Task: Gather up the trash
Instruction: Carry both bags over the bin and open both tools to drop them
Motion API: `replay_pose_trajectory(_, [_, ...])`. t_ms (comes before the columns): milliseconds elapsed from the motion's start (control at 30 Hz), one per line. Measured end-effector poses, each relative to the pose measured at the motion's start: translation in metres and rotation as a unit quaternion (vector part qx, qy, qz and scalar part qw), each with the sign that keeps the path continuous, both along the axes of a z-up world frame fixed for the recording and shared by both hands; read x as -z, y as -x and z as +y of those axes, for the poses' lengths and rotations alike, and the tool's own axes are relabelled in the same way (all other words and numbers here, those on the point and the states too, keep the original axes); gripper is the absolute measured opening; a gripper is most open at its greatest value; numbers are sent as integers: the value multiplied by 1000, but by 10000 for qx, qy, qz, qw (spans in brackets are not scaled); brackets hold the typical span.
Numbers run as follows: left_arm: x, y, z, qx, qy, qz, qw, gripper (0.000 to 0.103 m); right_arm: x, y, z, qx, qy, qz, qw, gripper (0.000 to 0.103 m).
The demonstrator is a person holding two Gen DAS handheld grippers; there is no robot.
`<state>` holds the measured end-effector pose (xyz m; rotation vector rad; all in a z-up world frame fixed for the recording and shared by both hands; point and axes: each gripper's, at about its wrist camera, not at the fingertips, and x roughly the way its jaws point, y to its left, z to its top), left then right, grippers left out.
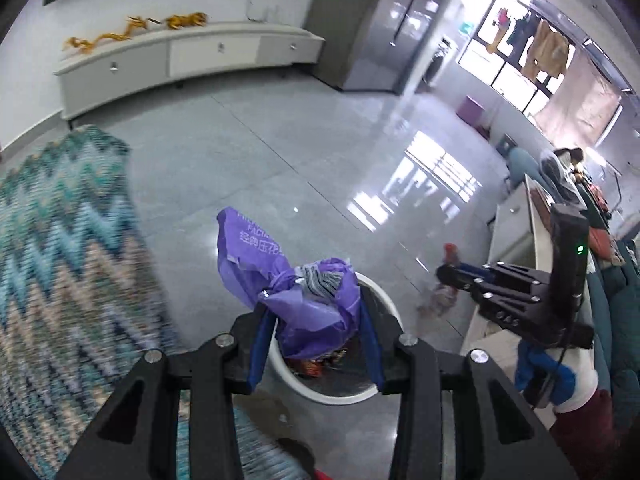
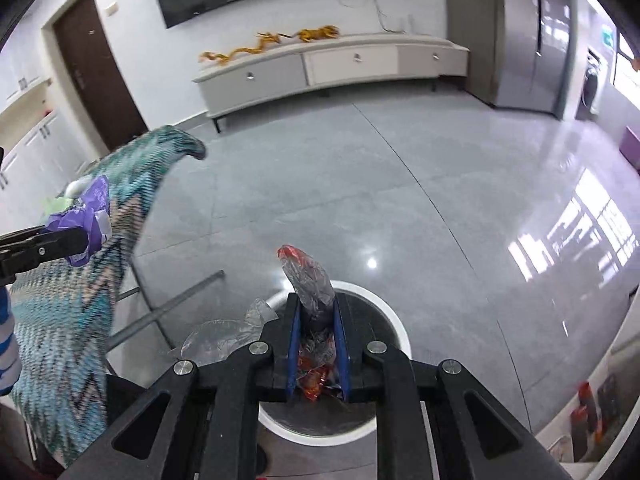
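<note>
My left gripper [image 1: 316,300] is shut on a crumpled purple plastic wrapper [image 1: 280,276] and holds it above a round white trash bin [image 1: 384,308] on the floor. The bin has wrappers inside. My right gripper [image 2: 316,312] is shut on a clear and red snack wrapper [image 2: 308,280] and holds it above the same bin [image 2: 394,324]. The right gripper shows in the left wrist view [image 1: 444,272] at the right. The left gripper with the purple wrapper [image 2: 88,216] shows at the left edge of the right wrist view.
A table with a teal zigzag cloth [image 1: 60,264] stands left of the bin, also in the right wrist view [image 2: 80,280]. A clear plastic bag [image 2: 224,328] lies beside the bin. A long white cabinet [image 2: 340,64] lines the far wall. Grey tiled floor [image 2: 440,200] lies beyond.
</note>
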<state>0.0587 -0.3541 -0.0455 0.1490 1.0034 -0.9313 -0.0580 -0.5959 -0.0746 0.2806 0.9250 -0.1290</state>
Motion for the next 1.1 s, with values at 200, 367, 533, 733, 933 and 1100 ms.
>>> replay_pose_trajectory(200, [8, 1, -42, 176, 144, 420, 9989, 46, 18, 11, -15, 143, -103, 113, 9998, 15])
replay_pose_trajectory(367, [11, 7, -58, 259, 289, 726, 9966, 53, 23, 15, -24, 246, -215, 119, 9994, 34])
replay_pose_trajectory(533, [6, 10, -62, 282, 281, 708, 9967, 53, 22, 24, -30, 341, -255, 89, 9991, 37])
replay_pose_trajectory(733, [-4, 13, -49, 185, 240, 418, 9987, 53, 13, 31, -33, 433, -286, -28, 9987, 39])
replay_pose_trajectory(933, [-22, 15, -22, -8, 313, 112, 9994, 53, -9, 39, -32, 477, -217, -282, 9982, 39])
replay_pose_trajectory(1100, [-38, 12, 11, -237, 387, -126, 9989, 54, -34, 46, -26, 507, -132, -520, 9973, 42])
